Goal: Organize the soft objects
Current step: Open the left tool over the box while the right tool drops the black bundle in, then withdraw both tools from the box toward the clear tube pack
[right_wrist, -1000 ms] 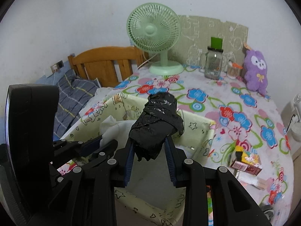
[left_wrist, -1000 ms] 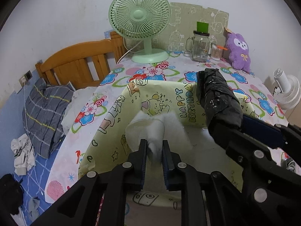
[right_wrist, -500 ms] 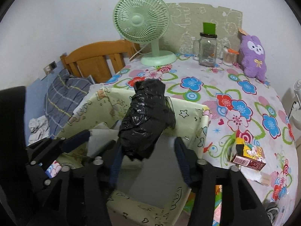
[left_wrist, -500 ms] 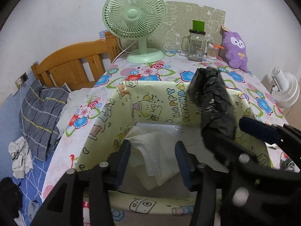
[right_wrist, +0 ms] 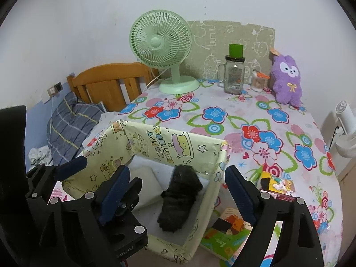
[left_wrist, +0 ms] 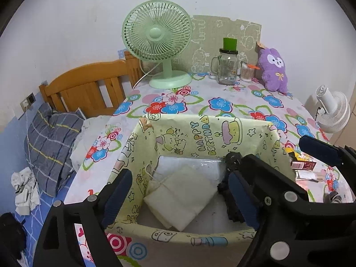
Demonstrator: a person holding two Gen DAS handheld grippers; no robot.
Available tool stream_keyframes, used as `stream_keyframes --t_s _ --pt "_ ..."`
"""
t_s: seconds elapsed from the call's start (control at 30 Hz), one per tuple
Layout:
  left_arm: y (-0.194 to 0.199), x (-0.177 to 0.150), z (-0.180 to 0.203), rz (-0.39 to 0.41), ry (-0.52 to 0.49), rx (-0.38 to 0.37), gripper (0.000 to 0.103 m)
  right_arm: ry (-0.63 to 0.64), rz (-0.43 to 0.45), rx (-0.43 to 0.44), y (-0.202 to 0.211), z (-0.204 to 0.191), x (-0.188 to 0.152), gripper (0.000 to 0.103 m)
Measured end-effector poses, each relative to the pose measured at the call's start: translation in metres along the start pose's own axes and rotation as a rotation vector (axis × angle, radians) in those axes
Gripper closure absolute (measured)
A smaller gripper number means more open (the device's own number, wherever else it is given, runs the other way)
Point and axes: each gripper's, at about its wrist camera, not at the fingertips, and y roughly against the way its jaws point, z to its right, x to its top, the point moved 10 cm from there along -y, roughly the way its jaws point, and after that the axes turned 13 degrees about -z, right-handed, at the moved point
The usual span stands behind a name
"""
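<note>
A folded white cloth (left_wrist: 184, 197) lies flat on the floor of the open pale-yellow box with cartoon "Happy Birthday" print (left_wrist: 207, 133), toward its left side, and a crumpled black plastic bundle (right_wrist: 179, 200) lies beside it on the right side of the same box; in the right wrist view the two look very near each other, but I cannot tell if they touch. The left hand-held gripper (left_wrist: 178, 194) hangs above the near edge of the box with its blue-padded fingers spread wide, and nothing is between them. The right hand-held gripper (right_wrist: 175, 194) is also spread wide over the box, and the black bundle lies below it, free of both pads. The box stands on the desk with the flower-pattern cloth (right_wrist: 255, 133). Just beside the box on the right lie a small yellow carton (right_wrist: 278, 187) and a green booklet (right_wrist: 224, 235). At the far end of the desk stand a mint-green desk fan (left_wrist: 160, 44), a glass jar with a handle and a green straw cover (left_wrist: 227, 66), a small container of cotton swabs (left_wrist: 247, 72) and a purple plush toy (left_wrist: 274, 69). Left of the desk there are a wooden bed headboard (left_wrist: 89, 86) and a grey checked pillow (left_wrist: 51, 144), and to the right a small white fan (left_wrist: 331, 113).
</note>
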Motion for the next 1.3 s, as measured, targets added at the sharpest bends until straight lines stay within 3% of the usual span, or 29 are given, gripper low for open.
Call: stream_keyframes --t_s 0.27,0.43,0.77,1.03,1.3 --pt "0.018 -0.001 0.011 0.024 -0.009 -0.016 0.0 -0.015 0.042 -0.021 0.023 0.009 -0.003 0.008" --pt "0.029 -0.002 0.027 0.033 -0.03 -0.089 0.0 -0.027 0.067 -0.018 0.037 0.015 -0.006 0.006" --pt "0.05 -0.009 0.046 0.075 -0.027 -0.072 0.0 -0.051 0.098 -0.049 0.065 0.033 -0.018 0.004" --pt "0.066 -0.015 0.067 0.107 -0.056 -0.108 0.0 -0.066 0.121 -0.074 0.085 0.047 -0.028 0.001" --pt "0.07 -0.025 0.092 0.081 -0.071 -0.148 0.001 -0.109 0.147 -0.123 0.103 0.069 -0.041 0.0"
